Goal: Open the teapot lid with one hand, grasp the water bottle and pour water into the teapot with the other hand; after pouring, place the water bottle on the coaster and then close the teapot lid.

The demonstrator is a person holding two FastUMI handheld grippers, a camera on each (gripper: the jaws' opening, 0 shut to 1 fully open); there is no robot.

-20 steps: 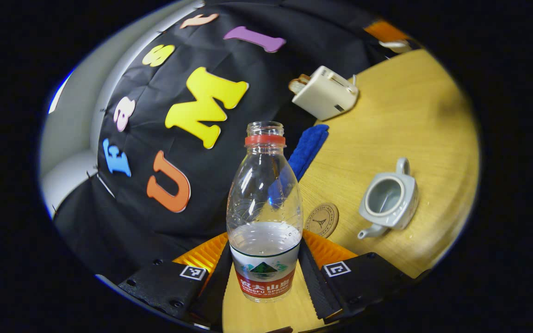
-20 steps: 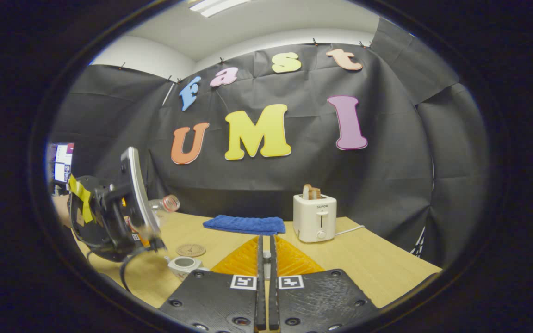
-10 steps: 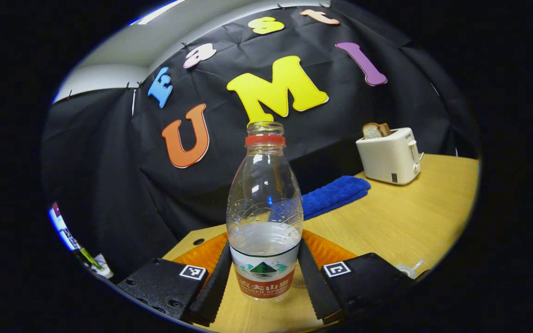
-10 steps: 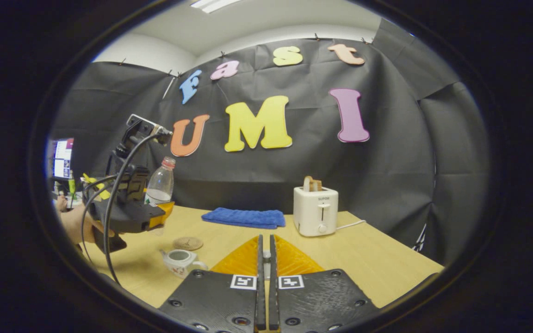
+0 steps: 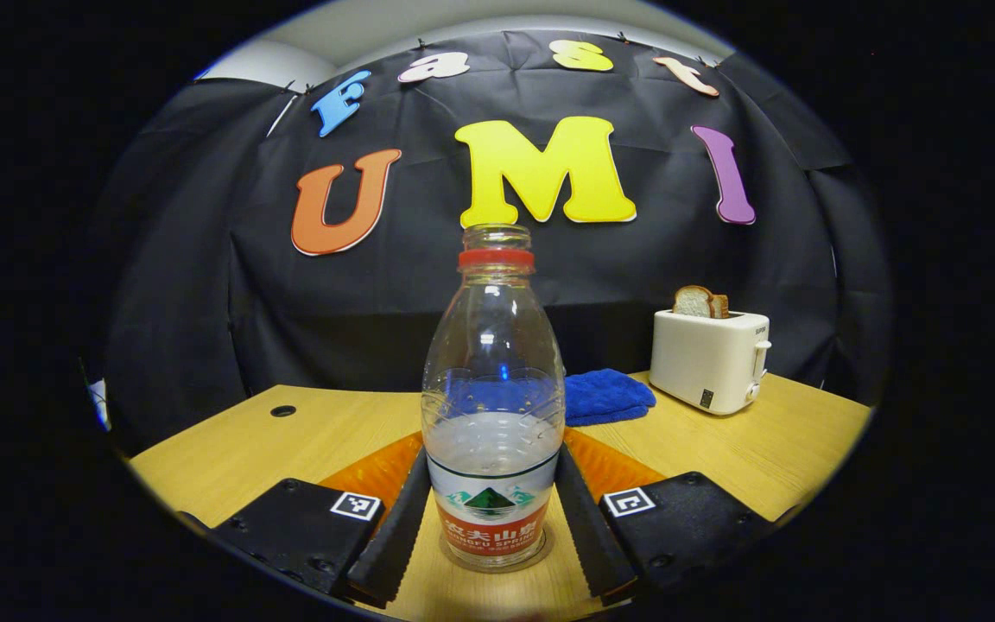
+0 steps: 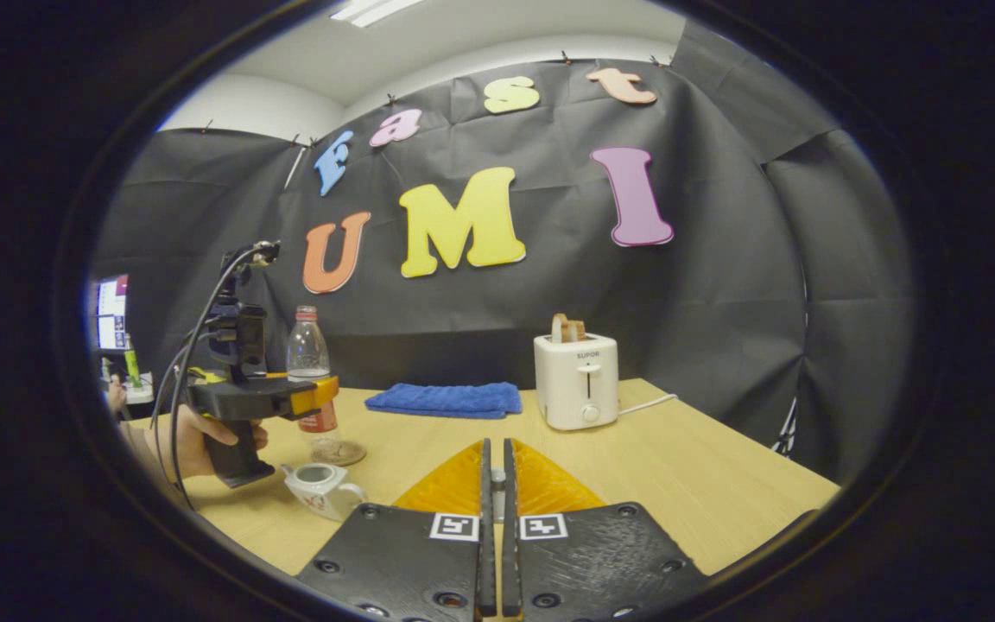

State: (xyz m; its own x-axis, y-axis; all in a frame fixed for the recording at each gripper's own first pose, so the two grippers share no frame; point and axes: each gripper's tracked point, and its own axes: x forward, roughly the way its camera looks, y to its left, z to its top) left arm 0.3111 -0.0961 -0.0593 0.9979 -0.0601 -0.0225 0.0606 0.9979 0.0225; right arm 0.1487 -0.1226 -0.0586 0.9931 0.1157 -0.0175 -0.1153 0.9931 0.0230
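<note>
In the right gripper view, a hand (image 6: 191,441) at the far left holds the left gripper (image 6: 312,399), its fingers clamped on the lower body of the water bottle (image 6: 307,358). The bottle stands upright, long axis vertical, directly over the coaster (image 6: 344,453) (whether its base already touches the coaster I cannot tell). Just nearer sits the teapot (image 6: 318,488), its mouth open with no lid on it. So the bottle lies straight ahead between those fingers, needing only release. To the right, the right gripper (image 6: 494,484) has its fingers pressed together; what they grip, if anything, is hidden. It is the nearer one to the teapot for closing.

In the left gripper view, the bottle (image 5: 494,406) stands on the table (image 5: 307,432).
</note>
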